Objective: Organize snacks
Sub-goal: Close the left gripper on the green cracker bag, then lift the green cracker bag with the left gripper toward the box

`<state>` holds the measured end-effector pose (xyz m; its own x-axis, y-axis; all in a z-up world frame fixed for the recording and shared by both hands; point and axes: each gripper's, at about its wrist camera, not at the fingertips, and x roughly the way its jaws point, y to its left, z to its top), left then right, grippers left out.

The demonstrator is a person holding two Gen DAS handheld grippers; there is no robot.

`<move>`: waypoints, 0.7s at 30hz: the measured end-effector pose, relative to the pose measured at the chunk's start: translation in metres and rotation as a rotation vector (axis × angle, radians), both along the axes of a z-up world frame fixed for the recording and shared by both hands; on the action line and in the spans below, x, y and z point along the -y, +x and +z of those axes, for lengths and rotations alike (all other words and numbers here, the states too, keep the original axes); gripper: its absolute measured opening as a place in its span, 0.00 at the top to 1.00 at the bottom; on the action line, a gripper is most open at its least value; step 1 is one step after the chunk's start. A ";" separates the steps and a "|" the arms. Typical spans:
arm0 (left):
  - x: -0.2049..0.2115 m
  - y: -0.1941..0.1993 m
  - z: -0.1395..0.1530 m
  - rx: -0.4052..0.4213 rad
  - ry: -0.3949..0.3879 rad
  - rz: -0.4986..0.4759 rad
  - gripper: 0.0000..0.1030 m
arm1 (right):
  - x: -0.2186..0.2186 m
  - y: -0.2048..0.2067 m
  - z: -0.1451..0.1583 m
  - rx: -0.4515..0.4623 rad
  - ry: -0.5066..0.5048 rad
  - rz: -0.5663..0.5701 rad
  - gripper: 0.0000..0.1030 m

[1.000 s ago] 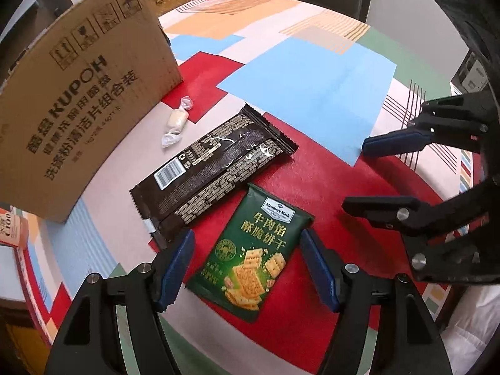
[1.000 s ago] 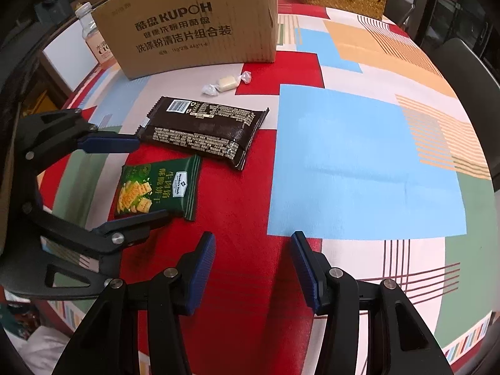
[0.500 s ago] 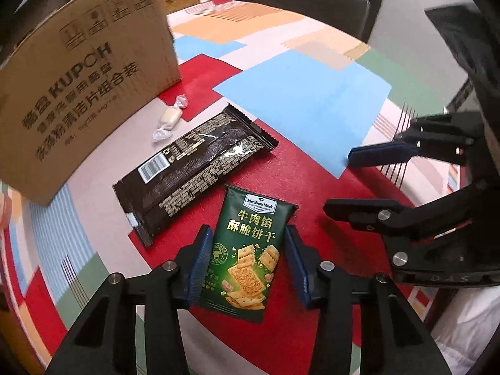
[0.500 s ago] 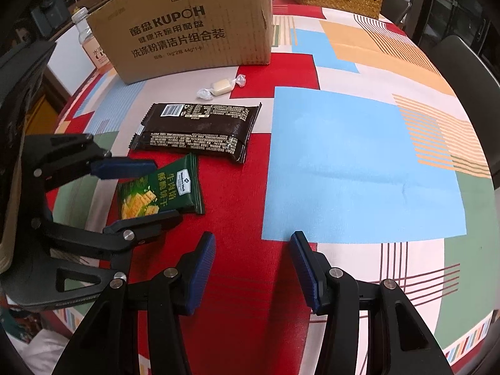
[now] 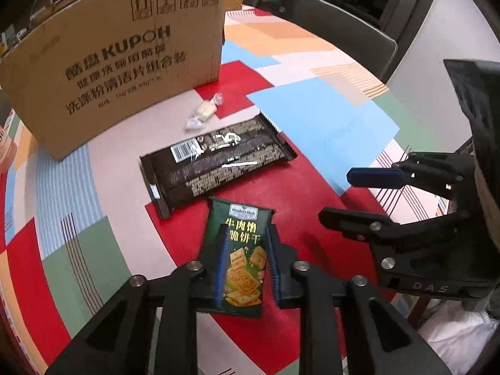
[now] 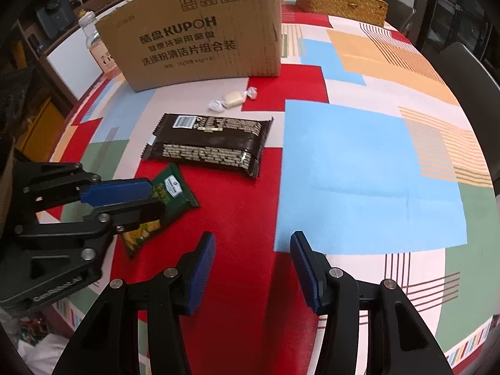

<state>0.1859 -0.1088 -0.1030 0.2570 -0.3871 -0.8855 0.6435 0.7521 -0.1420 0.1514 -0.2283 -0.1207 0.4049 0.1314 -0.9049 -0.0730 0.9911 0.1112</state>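
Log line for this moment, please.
left gripper: shut on green cracker packet | right gripper: open, empty | brown wrapper, candy: on table, untouched | cardboard box: behind

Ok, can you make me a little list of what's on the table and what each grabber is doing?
left gripper: jaws shut on the green cracker pack
right gripper: jaws open, holding nothing, over the tablecloth
brown pack: flat, barcode side up, just beyond the cracker pack
candy: wrapped, between the brown pack and the box
box: cardboard, standing at the far side
basket: woven, far back right
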 end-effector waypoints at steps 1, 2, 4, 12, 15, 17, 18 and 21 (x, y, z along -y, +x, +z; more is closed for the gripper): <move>0.000 -0.001 0.000 0.006 0.003 0.003 0.62 | -0.001 0.000 0.000 0.001 -0.001 0.001 0.51; 0.001 -0.002 0.000 0.025 0.018 0.006 0.50 | -0.001 0.000 0.001 0.001 -0.001 0.002 0.51; 0.003 -0.004 0.000 0.074 0.057 0.006 0.47 | 0.000 -0.001 0.000 0.000 0.001 -0.001 0.51; 0.011 0.002 -0.017 0.075 0.111 -0.011 0.44 | 0.005 -0.001 -0.004 -0.007 -0.005 -0.015 0.51; 0.011 0.002 -0.018 0.075 0.091 -0.003 0.53 | 0.005 -0.001 -0.006 -0.010 -0.006 -0.018 0.51; 0.009 0.003 -0.016 0.069 0.077 0.003 0.57 | 0.006 -0.001 -0.006 -0.012 -0.003 -0.021 0.51; 0.008 0.003 -0.016 0.061 0.064 0.004 0.57 | 0.006 -0.001 -0.007 -0.012 -0.001 -0.022 0.51; 0.004 0.001 -0.012 0.044 0.040 0.019 0.57 | 0.005 0.000 -0.007 -0.009 -0.001 -0.020 0.51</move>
<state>0.1873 -0.1130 -0.1153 0.3025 -0.3465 -0.8879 0.6342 0.7686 -0.0838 0.1516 -0.2337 -0.1274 0.3989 0.1223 -0.9088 -0.0518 0.9925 0.1109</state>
